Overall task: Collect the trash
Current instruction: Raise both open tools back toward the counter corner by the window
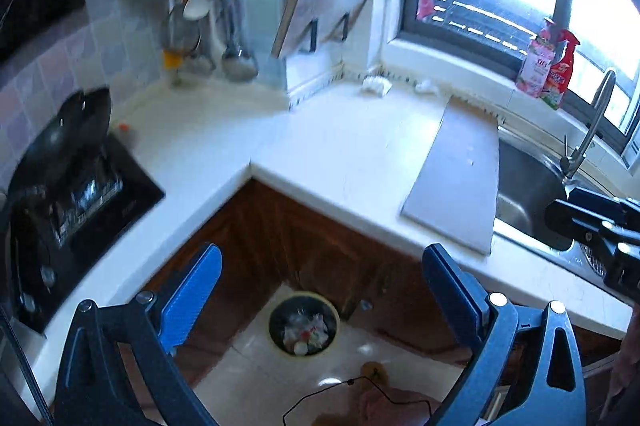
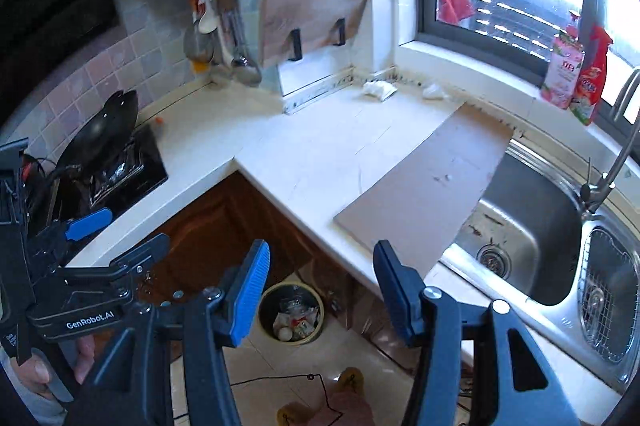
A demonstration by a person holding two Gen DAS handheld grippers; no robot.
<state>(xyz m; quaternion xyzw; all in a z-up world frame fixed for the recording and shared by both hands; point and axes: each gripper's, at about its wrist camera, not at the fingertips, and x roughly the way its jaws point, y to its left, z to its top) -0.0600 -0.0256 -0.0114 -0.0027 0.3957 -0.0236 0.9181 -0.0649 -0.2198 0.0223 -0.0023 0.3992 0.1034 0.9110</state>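
Two crumpled white tissues lie at the back of the white counter under the window: a larger one [image 1: 376, 84] [image 2: 379, 89] and a smaller one [image 1: 427, 87] [image 2: 435, 91]. A small orange scrap [image 1: 124, 126] [image 2: 159, 120] lies beside the stove. A round trash bin [image 1: 304, 323] [image 2: 291, 314] with rubbish in it stands on the floor below the counter corner. My left gripper [image 1: 320, 270] is open and empty, held above the bin. My right gripper [image 2: 320, 266] is open and empty, also above the bin. The left gripper also shows at the left of the right wrist view [image 2: 116, 234].
A grey board [image 1: 456, 173] [image 2: 424, 181] lies on the counter beside the steel sink [image 2: 532, 238] with its tap [image 2: 612, 165]. A black wok [image 2: 100, 133] sits on the stove at left. Utensils and a cutting board [image 2: 312, 9] hang on the wall. Bottles [image 2: 576, 69] stand on the windowsill.
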